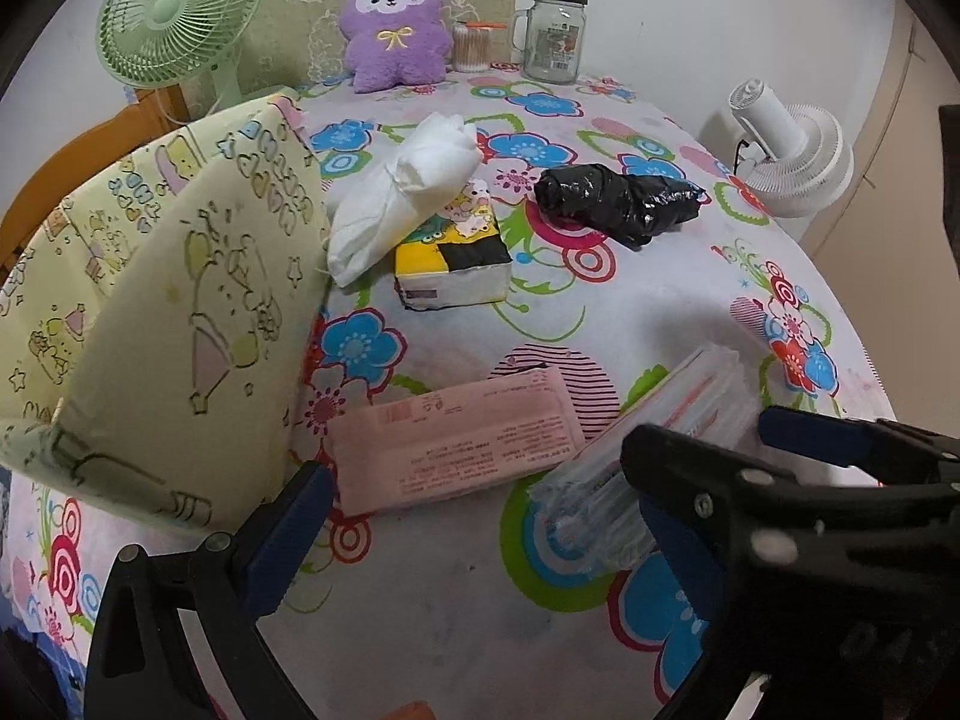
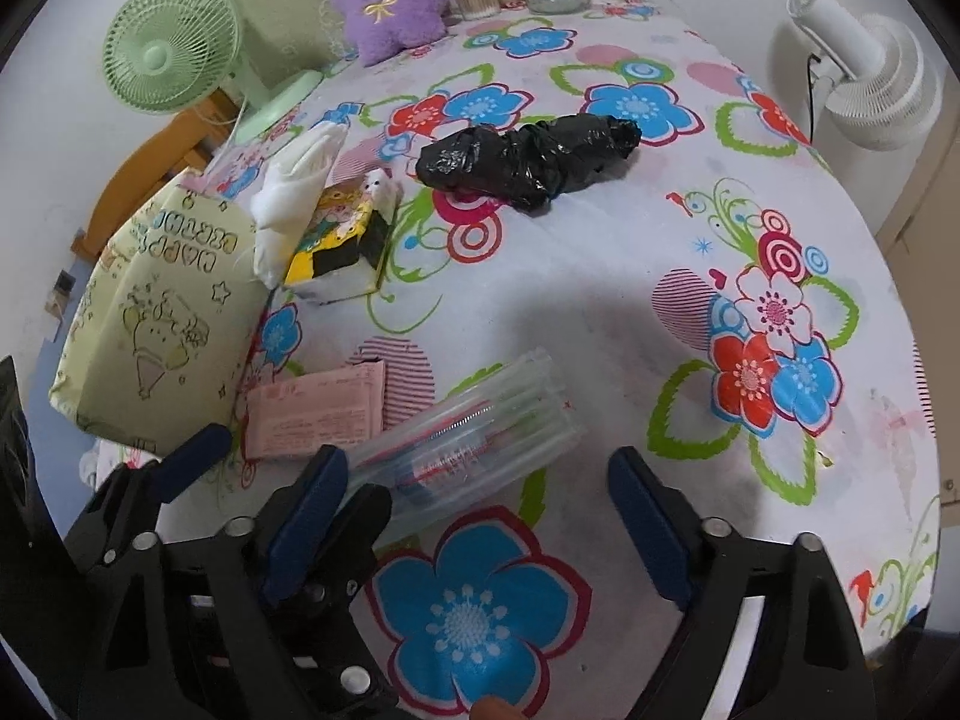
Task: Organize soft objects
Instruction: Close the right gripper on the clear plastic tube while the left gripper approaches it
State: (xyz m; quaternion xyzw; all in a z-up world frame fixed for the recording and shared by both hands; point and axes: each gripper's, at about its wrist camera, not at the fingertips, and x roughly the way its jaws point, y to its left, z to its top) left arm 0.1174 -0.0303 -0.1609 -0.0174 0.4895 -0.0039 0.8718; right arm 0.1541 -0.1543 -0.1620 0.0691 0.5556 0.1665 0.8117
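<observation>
A pink flat packet [image 1: 456, 444] lies on the flowered tablecloth [image 1: 630, 312], just ahead of my left gripper [image 1: 480, 534]. That gripper stands open with nothing pressed between its blue pads. Beside the packet lies a clear plastic pack [image 2: 462, 438], its near end between the fingers of my right gripper [image 2: 477, 516]. The right gripper is open and its right pad is well off the pack. Farther back sit a black bag bundle [image 2: 528, 159], a yellow tissue pack [image 1: 453, 258] under a white bundle [image 1: 402, 192], a purple plush [image 1: 393, 30] and a pale green cushion [image 1: 162, 312].
A green fan [image 1: 174, 12] stands at the back left and a white fan [image 1: 792, 156] off the table's right edge. A glass jar mug [image 1: 552, 30] and a cotton swab tub [image 1: 471, 48] stand beside the plush. A wooden chair back [image 1: 78, 162] shows behind the cushion.
</observation>
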